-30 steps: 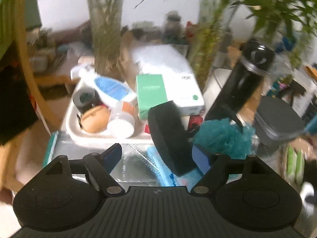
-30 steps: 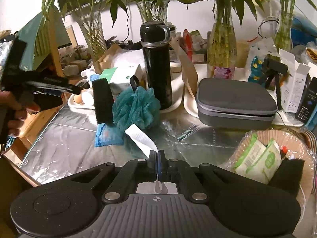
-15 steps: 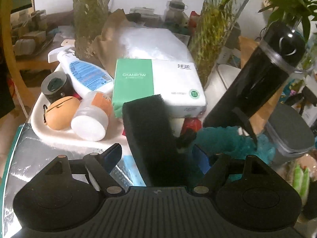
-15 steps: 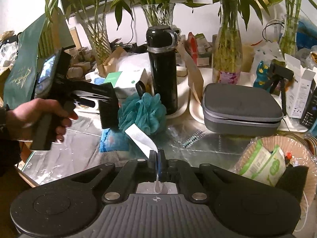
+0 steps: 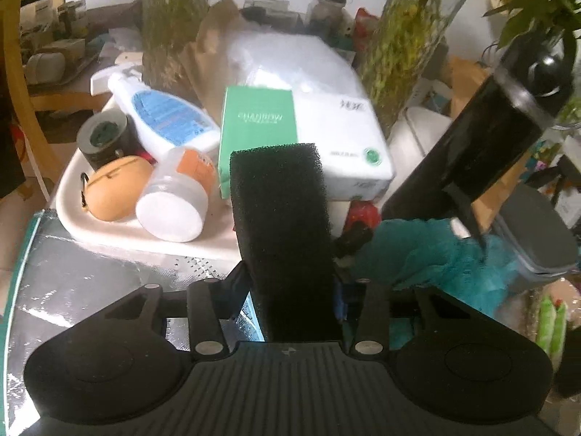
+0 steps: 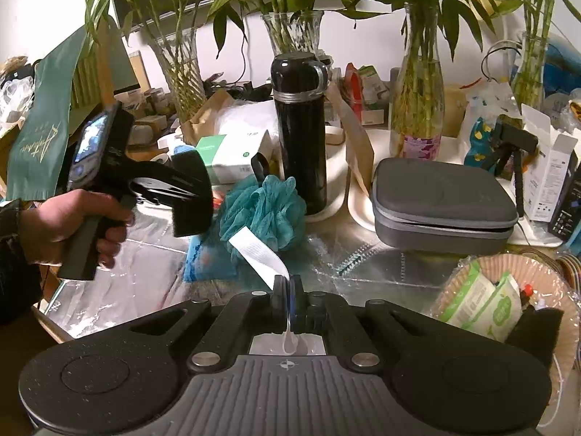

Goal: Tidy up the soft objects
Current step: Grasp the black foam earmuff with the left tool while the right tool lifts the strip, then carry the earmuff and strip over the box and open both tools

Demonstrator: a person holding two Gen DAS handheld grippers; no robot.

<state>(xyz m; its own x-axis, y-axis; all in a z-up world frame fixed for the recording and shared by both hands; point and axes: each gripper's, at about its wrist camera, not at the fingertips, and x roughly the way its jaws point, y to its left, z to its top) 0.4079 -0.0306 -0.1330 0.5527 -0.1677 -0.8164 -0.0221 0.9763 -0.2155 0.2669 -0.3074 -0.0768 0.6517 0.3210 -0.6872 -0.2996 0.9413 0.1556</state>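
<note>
My left gripper (image 5: pixel 290 290) is shut on a black foam sponge (image 5: pixel 281 225), which stands upright between its fingers and is lifted off the table; the sponge also shows in the right wrist view (image 6: pixel 192 192). A teal mesh bath pouf (image 6: pixel 263 212) lies on the foil-covered table (image 6: pixel 145 265), also seen to the right in the left wrist view (image 5: pixel 435 258). My right gripper (image 6: pixel 289 292) is shut on the pouf's white tag (image 6: pixel 258 254). A blue cloth (image 6: pixel 207 258) lies beside the pouf.
A black thermos (image 6: pixel 299 134) stands behind the pouf. A grey zip case (image 6: pixel 443 203) lies at right. A basket (image 6: pixel 472 272) at front right holds green wipe packs and a black sponge. A white tray (image 5: pixel 94 225) holds bottles and a tissue box (image 5: pixel 301 145). Glass vases of bamboo stand behind.
My left gripper moved in around the black sponge, closed on it and raised it. The right gripper stayed shut on the white tag.
</note>
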